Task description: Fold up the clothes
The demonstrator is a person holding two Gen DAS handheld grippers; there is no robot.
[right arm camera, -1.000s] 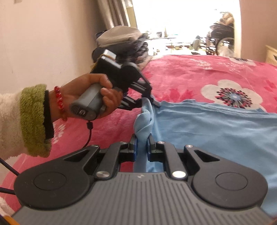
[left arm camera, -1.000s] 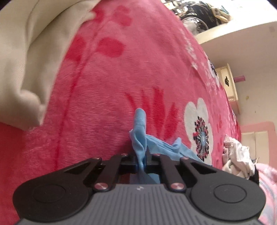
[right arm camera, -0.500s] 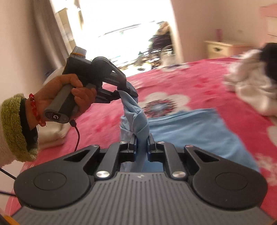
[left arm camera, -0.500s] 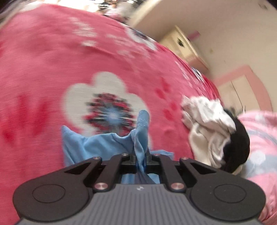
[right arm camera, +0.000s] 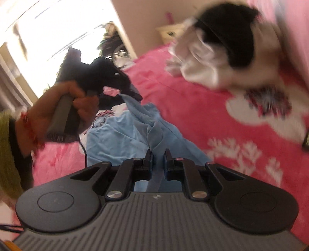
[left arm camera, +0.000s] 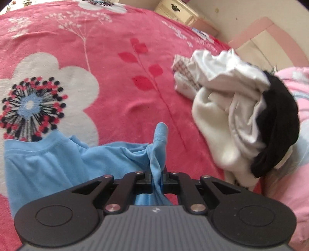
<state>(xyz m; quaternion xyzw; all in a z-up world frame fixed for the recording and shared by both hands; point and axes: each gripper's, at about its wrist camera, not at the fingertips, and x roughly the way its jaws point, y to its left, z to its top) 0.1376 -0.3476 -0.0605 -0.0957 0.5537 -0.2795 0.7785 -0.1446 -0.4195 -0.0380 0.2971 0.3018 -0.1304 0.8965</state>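
Note:
A light blue garment [left arm camera: 58,160] lies partly spread on the pink flowered blanket [left arm camera: 119,81]. My left gripper [left arm camera: 157,172] is shut on a bunched edge of it, and a tuft of cloth sticks up past the fingertips. In the right wrist view the blue garment [right arm camera: 119,133] runs from my right gripper [right arm camera: 158,156], which is shut on another edge, up to the left gripper [right arm camera: 129,96], held by a hand [right arm camera: 63,104] with a green cuff. The cloth hangs slack and creased between the two grips.
A heap of white and black clothes [left arm camera: 231,108] lies on the bed just right of the garment; the heap [right arm camera: 222,48] is blurred in the right wrist view. A cream nightstand [left arm camera: 175,9] stands beyond the bed. A pink quilt [left arm camera: 293,173] is at the right.
Both grippers have swept across the bed with the blue garment, toward the white and black heap. Both views have rolled, and the two grips are closer, with the cloth bunched between them.

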